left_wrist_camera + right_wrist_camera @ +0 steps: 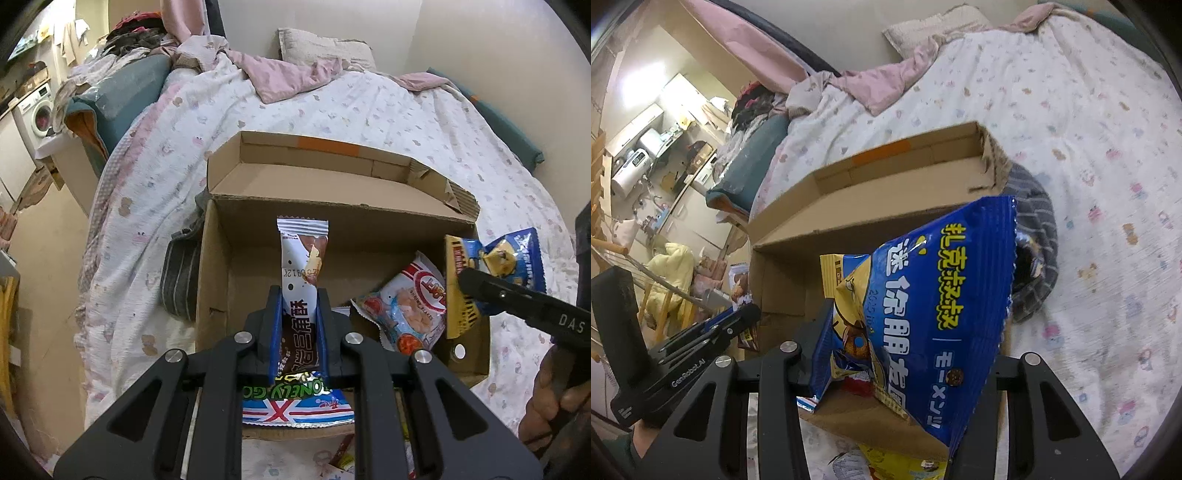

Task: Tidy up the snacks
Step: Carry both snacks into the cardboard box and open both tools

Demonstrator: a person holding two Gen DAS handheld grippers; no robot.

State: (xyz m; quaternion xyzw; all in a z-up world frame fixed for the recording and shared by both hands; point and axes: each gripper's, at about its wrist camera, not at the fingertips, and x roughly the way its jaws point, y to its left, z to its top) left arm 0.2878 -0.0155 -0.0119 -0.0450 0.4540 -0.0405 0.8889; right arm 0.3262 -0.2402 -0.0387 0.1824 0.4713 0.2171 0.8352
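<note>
An open cardboard box [216, 273] sits on the bed. My left gripper [298, 314] is shut on a white-and-brown snack bar [301, 258] and holds it upright over the box. Inside the box lie a shrimp-flakes bag [410, 306] and a green-and-blue bag [295, 404]. My right gripper [908, 354] is shut on a blue-and-yellow snack bag [923, 295] over the box [783, 280]; the bag hides its right finger. This bag [517, 258] and the right gripper [476, 282] show at the box's right side in the left wrist view. The left gripper [746, 314] shows at left.
The bed has a white patterned duvet [332, 110] with a pink blanket and a pillow [321, 48] at the far end. A grey striped cloth [181, 280] lies against the box's left wall and shows behind the box in the right wrist view [1034, 236]. More snack packets [897, 461] lie near the front.
</note>
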